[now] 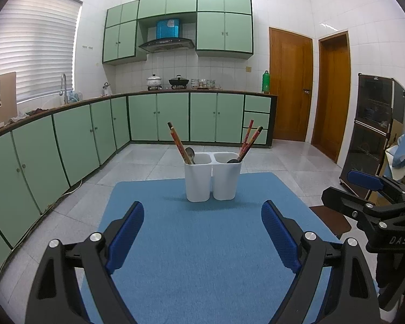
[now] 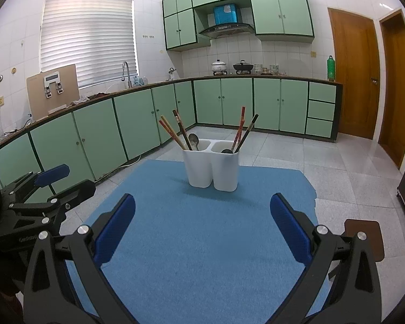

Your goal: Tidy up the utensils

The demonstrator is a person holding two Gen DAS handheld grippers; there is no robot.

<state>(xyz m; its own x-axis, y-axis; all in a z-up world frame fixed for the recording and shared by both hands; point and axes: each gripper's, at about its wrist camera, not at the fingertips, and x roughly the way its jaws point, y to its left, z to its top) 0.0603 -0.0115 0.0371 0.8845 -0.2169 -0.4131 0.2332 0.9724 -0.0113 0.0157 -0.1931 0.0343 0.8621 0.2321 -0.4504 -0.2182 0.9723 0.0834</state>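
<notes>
A white two-compartment utensil holder [image 1: 212, 178] [image 2: 212, 170] stands upright at the far end of a blue mat [image 1: 202, 243] [image 2: 199, 229]. Its left compartment holds red chopsticks [image 1: 177, 142] [image 2: 172, 133] and a metal spoon [image 1: 190, 153] [image 2: 193, 139]. Its right compartment holds chopsticks [image 1: 249, 140] [image 2: 243, 131] and a dark spoon [image 1: 232, 161] [image 2: 226, 151]. My left gripper [image 1: 202, 232] is open and empty, over the mat short of the holder. My right gripper [image 2: 202, 224] is open and empty, likewise short of the holder.
The mat covers a small table in a kitchen with green cabinets [image 1: 172, 116] along the left and back. The right gripper's body [image 1: 378, 205] shows at the left view's right edge; the left gripper's body [image 2: 35, 202] at the right view's left. A brown stool [image 2: 364, 240] stands at right.
</notes>
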